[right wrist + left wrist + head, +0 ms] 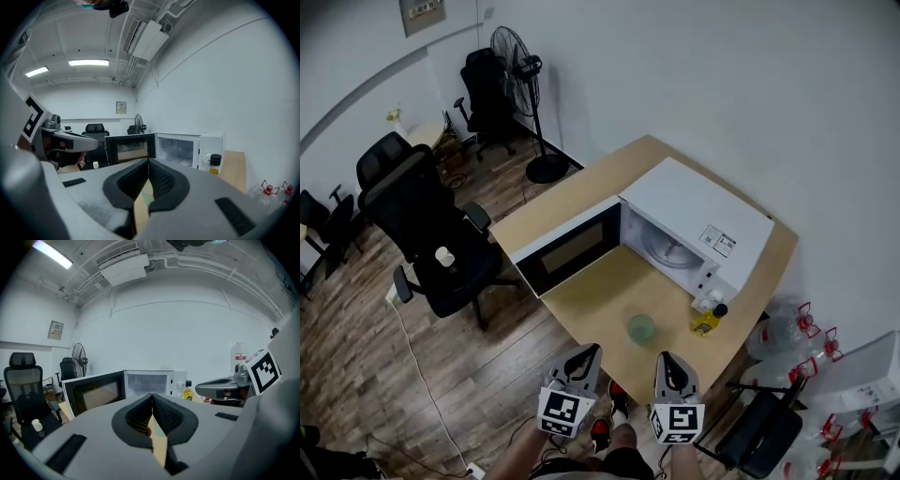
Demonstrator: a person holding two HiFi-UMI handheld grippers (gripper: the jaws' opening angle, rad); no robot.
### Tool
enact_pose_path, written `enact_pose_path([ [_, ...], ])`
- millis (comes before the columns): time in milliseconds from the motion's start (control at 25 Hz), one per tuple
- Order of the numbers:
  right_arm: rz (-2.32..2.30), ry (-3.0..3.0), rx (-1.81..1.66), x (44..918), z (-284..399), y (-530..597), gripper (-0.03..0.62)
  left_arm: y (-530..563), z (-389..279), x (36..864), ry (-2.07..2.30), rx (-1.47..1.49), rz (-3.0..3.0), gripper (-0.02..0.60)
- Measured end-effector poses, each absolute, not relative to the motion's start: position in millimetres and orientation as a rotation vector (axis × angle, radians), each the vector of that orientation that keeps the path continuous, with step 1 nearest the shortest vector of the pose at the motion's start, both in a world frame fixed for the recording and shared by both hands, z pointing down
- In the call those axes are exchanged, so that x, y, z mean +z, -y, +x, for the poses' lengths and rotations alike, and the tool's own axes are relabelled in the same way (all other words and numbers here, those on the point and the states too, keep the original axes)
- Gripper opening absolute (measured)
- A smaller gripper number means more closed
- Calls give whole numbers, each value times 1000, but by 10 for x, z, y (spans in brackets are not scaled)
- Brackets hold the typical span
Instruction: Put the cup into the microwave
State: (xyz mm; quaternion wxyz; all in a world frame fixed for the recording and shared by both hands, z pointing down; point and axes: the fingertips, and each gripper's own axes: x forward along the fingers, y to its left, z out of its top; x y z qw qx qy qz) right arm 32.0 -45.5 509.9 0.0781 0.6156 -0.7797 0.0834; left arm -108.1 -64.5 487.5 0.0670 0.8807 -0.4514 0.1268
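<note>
My left gripper (588, 351) and right gripper (667, 359) are sitting pinched shut and empty, so I am planning to spread one wide around the cup (641, 326) in front of the microwave (694, 220).

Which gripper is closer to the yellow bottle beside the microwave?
Right. The right gripper is on the person's side of the bottle and slightly left of it. The left gripper is farther left, past the green cup.
</note>
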Motion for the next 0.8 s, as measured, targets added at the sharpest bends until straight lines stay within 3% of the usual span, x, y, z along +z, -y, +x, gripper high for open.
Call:
enact_pose_path([
  [480,1743,2327,278,5815,290,1022,30,1126,-981,5574,1300,502,2570,23],
  [680,1667,2329,350,6129,215,1143,289,1248,-986,5774,1293,529,2533,23],
  [800,1645,2315,388,6315,190,1208,354,1295,-1001,5862,1294,538,2514,23],
])
